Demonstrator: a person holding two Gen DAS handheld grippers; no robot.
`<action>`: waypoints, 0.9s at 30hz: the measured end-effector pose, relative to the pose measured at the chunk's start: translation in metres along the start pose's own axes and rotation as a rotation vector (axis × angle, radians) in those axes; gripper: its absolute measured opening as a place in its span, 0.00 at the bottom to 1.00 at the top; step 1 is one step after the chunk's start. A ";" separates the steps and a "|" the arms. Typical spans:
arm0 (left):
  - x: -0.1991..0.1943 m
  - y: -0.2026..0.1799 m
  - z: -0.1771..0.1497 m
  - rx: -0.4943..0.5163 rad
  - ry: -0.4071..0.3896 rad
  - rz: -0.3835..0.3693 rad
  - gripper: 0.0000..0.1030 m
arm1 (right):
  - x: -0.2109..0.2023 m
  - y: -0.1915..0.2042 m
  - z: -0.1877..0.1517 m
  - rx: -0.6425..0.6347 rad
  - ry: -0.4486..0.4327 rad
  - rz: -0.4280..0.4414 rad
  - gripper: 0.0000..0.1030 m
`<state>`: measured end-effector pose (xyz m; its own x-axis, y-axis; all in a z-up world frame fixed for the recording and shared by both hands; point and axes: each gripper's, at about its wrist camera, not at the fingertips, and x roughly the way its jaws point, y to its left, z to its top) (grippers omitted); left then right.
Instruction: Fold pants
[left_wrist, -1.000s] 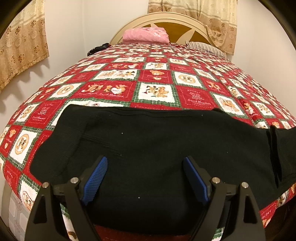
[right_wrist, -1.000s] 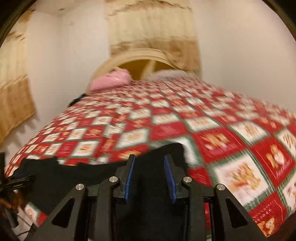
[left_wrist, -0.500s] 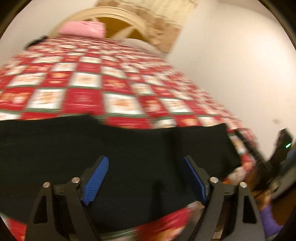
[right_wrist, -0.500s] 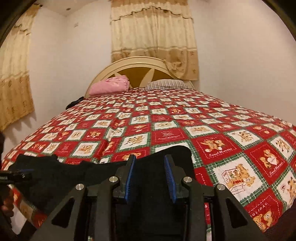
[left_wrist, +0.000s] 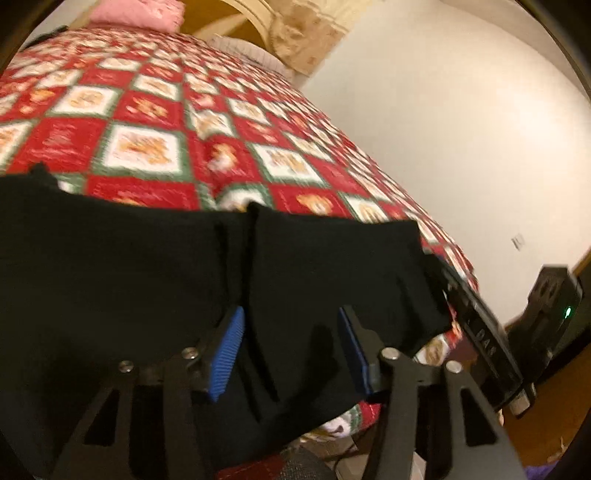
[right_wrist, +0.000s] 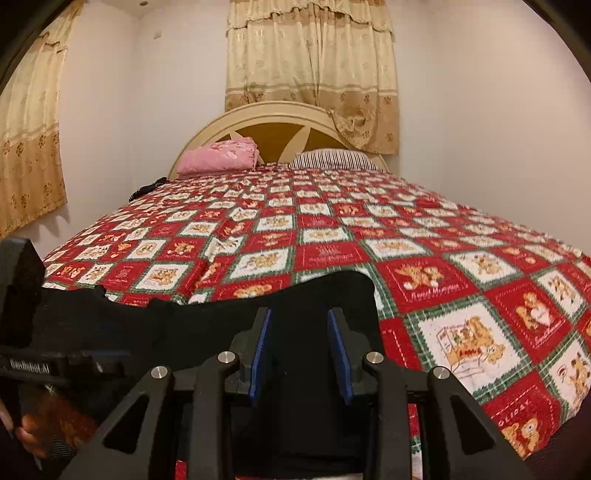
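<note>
Black pants (left_wrist: 147, 266) lie flat across the near edge of the bed, with a fold line running down near the middle. They also show in the right wrist view (right_wrist: 192, 325). My left gripper (left_wrist: 290, 314) is open just above the pants, right of the fold line, holding nothing. My right gripper (right_wrist: 299, 314) is open over the right end of the pants, its blue pads apart with black cloth showing between them. The left gripper body shows at the left edge of the right wrist view (right_wrist: 22, 332).
The bed has a red, white and green checked quilt (right_wrist: 369, 236). A pink pillow (right_wrist: 221, 155) and a striped pillow (right_wrist: 332, 158) lie by the headboard. The other gripper's body (left_wrist: 480, 332) is at the bed's right edge. Walls and curtains surround the bed.
My left gripper has swung to the right along the pants, and its jaws have narrowed. My right gripper has stayed over the right end of the pants.
</note>
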<state>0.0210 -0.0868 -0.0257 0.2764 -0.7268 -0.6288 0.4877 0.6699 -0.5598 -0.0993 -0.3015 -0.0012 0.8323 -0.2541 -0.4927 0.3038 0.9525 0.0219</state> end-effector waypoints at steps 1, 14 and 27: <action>-0.004 0.001 0.000 0.007 -0.016 0.016 0.53 | 0.001 -0.002 -0.001 0.007 0.005 0.003 0.32; 0.010 0.010 -0.005 -0.099 0.053 -0.053 0.32 | 0.000 -0.011 -0.003 0.053 0.018 0.007 0.32; -0.022 -0.015 0.006 0.011 -0.084 -0.060 0.09 | -0.001 -0.006 -0.004 0.037 0.027 -0.018 0.32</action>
<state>0.0121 -0.0820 0.0000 0.3148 -0.7760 -0.5465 0.5141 0.6234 -0.5891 -0.1039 -0.3059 -0.0048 0.8140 -0.2658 -0.5164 0.3357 0.9409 0.0448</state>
